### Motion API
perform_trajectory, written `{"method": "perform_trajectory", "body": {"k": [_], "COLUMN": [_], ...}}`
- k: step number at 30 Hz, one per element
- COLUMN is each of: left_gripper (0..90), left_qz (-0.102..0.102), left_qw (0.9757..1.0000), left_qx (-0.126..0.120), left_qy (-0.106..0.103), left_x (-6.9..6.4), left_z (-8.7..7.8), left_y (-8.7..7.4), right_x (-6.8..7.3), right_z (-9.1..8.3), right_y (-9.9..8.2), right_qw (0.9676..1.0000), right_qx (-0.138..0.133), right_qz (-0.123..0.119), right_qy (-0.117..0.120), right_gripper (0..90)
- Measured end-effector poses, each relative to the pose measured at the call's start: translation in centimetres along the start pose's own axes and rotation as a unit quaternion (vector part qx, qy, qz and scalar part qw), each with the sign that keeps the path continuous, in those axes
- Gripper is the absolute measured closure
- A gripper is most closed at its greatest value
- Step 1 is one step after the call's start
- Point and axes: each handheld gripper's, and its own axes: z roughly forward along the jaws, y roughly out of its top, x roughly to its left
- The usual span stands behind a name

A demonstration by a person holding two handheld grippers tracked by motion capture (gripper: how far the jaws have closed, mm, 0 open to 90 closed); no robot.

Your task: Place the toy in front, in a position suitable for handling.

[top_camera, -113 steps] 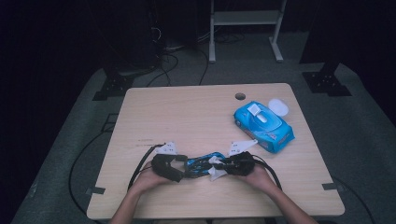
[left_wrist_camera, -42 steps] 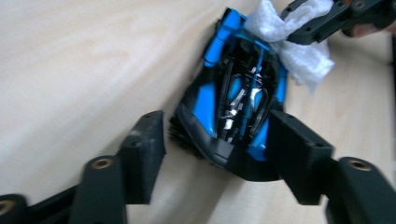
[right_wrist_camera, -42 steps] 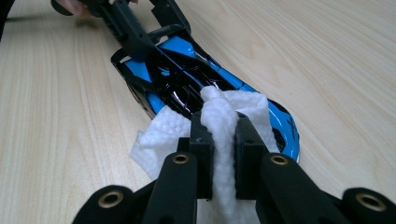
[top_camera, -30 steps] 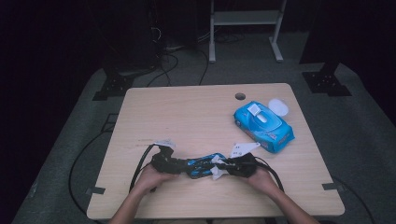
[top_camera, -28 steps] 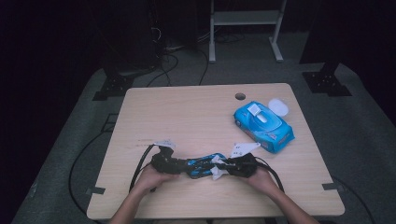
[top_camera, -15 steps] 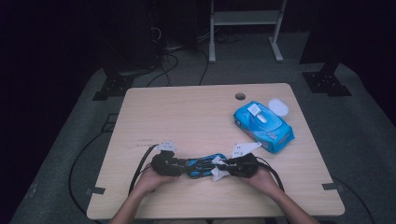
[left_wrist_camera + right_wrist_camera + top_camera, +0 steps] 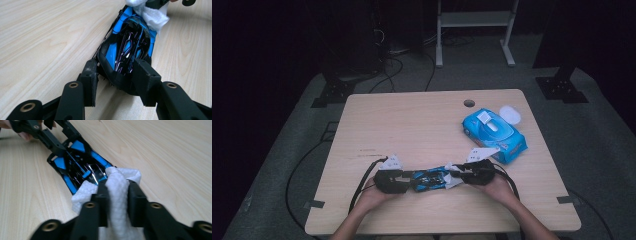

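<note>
A glossy blue and black toy car (image 7: 430, 179) lies near the table's front edge between my two grippers. My left gripper (image 7: 409, 181) is shut on one end of the car (image 7: 127, 47), its pads (image 7: 90, 72) against both sides; its jaws closed a little in the last second. My right gripper (image 7: 453, 176) holds a bunched white wipe (image 7: 117, 180) between its pads (image 7: 103, 192) and presses it onto the car's other end (image 7: 77, 160). Its jaws have just been opening slightly, with the wipe still squeezed between them. The wipe (image 7: 150, 15) covers the car's far end in the left gripper view.
A blue pack of wipes (image 7: 493, 134) lies at the right of the table (image 7: 412, 125), its white lid (image 7: 510, 114) flipped open behind it. A cable hole (image 7: 469, 103) sits near the far edge. Black cables trail from both grippers.
</note>
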Motion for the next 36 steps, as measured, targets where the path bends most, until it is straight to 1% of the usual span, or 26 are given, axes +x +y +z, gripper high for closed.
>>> {"method": "perform_trajectory", "body": {"k": [1, 4, 5, 6, 7, 8, 10, 11, 12, 13, 14, 17, 19, 20, 21, 24, 25, 26, 27, 29, 30, 31, 32, 33, 34, 36], "left_gripper": [56.3, 56.3, 56.2, 56.2, 56.2, 56.2, 56.2, 56.2, 56.2, 56.1, 56.1, 56.0, 55.8, 55.5, 55.4, 53.1, 45.1, 45.1, 36.8, 30.0, 30.0, 30.4, 33.0, 34.6, 35.4, 38.8], "left_qz": [0.003, 0.010, 0.013, 0.018, 0.023, 0.023, 0.027, 0.035, 0.035, 0.036, 0.036, 0.043, 0.057, 0.057, 0.058, 0.053, 0.044, 0.036, 0.010, 0.003, 0.000, -0.010, -0.010, 0.002, 0.002, 0.008], "left_qw": [1.0000, 0.9999, 0.9999, 0.9998, 0.9996, 0.9996, 0.9995, 0.9992, 0.9992, 0.9991, 0.9991, 0.9988, 0.9980, 0.9980, 0.9979, 0.9983, 0.9989, 0.9993, 0.9999, 0.9999, 0.9997, 0.9991, 0.9991, 0.9988, 0.9988, 0.9987], "left_qx": [-0.003, -0.006, -0.006, -0.006, -0.008, -0.008, -0.010, -0.010, -0.010, -0.011, -0.011, -0.017, -0.017, -0.016, -0.016, -0.013, -0.010, -0.007, 0.006, 0.010, 0.014, 0.016, 0.016, 0.010, 0.010, 0.004], "left_qy": [0.002, 0.007, 0.008, 0.011, 0.013, 0.013, 0.014, 0.017, 0.017, 0.019, 0.019, 0.018, 0.020, 0.022, 0.022, 0.019, 0.014, 0.009, -0.006, -0.011, -0.020, -0.037, -0.037, -0.047, -0.047, -0.050], "left_x": [-0.1, -0.3, -0.4, -0.4, -0.6, -0.6, -0.7, -0.8, -0.8, -0.8, -0.8, -0.8, -1.0, -1.0, -1.0, -0.9, -0.8, -0.6, 0.0, 0.2, 0.5, 0.8, 0.8, 0.9, 0.9, 0.9], "left_z": [0.0, -0.1, -0.1, -0.1, -0.1, -0.1, -0.1, -0.2, -0.2, -0.2, -0.2, -0.2, -0.2, -0.2, -0.3, -0.3, -0.2, -0.1, 0.3, 0.5, 0.6, 0.9, 0.9, 1.0, 1.0, 1.0], "left_y": [-0.1, -0.2, -0.2, -0.1, -0.2, -0.2, -0.2, -0.2, -0.2, -0.3, -0.3, -0.4, -0.4, -0.4, -0.4, -0.4, -0.3, -0.3, 0.0, 0.1, 0.1, 0.2, 0.2, 0.2, 0.2, 0.3], "right_x": [-0.2, -0.5, -1.0, -1.0, -1.5, -1.5, -2.0, -2.4, -2.4, -2.8, -2.8, -3.5, -3.8, -3.7, -3.6, -3.6, -3.4, -3.4, -3.1, -2.7, -2.7, -2.5, -2.5, -2.4, -2.4, -2.2], "right_z": [0.0, 0.1, 0.2, 0.2, 0.5, 0.5, 0.8, 1.4, 1.4, 1.9, 1.9, 2.4, 2.9, 3.3, 3.5, 3.4, 3.3, 3.3, 3.0, 2.7, 2.7, 2.5, 2.5, 2.4, 2.4, 2.3], "right_y": [-0.1, -0.1, 0.0, 0.0, 0.0, 0.0, 0.1, 0.1, 0.1, 0.0, 0.0, -0.1, -0.2, -0.2, -0.1, -0.1, -0.1, -0.1, 0.0, 0.2, 0.2, 0.4, 0.4, 0.6, 0.6, 1.0], "right_qw": [1.0000, 1.0000, 0.9997, 0.9997, 0.9990, 0.9990, 0.9980, 0.9961, 0.9961, 0.9933, 0.9933, 0.9882, 0.9825, 0.9790, 0.9784, 0.9789, 0.9810, 0.9810, 0.9833, 0.9867, 0.9867, 0.9886, 0.9886, 0.9906, 0.9906, 0.9926], "right_qx": [-0.003, 0.003, 0.008, 0.008, 0.017, 0.017, 0.023, 0.036, 0.036, 0.041, 0.041, 0.043, 0.047, 0.053, 0.055, 0.053, 0.047, 0.047, 0.041, 0.040, 0.040, 0.036, 0.036, 0.032, 0.032, 0.026], "right_qz": [0.003, 0.009, 0.020, 0.020, 0.035, 0.035, 0.045, 0.057, 0.057, 0.070, 0.070, 0.092, 0.105, 0.109, 0.107, 0.102, 0.087, 0.087, 0.067, 0.044, 0.044, 0.026, 0.026, 0.008, 0.008, -0.011], "right_qy": [0.000, -0.002, 0.008, 0.008, 0.022, 0.022, 0.038, 0.057, 0.057, 0.082, 0.082, 0.115, 0.146, 0.164, 0.168, 0.169, 0.167, 0.167, 0.164, 0.151, 0.151, 0.144, 0.144, 0.133, 0.133, 0.118], "right_gripper": [63.4, 57.5, 52.1, 52.1, 46.4, 46.4, 42.4, 39.3, 39.3, 38.2, 38.2, 38.2, 37.6, 36.3, 36.7, 37.6, 39.8, 39.8, 42.5, 43.3, 43.3, 44.5, 44.5, 45.4, 45.4, 46.5]}}
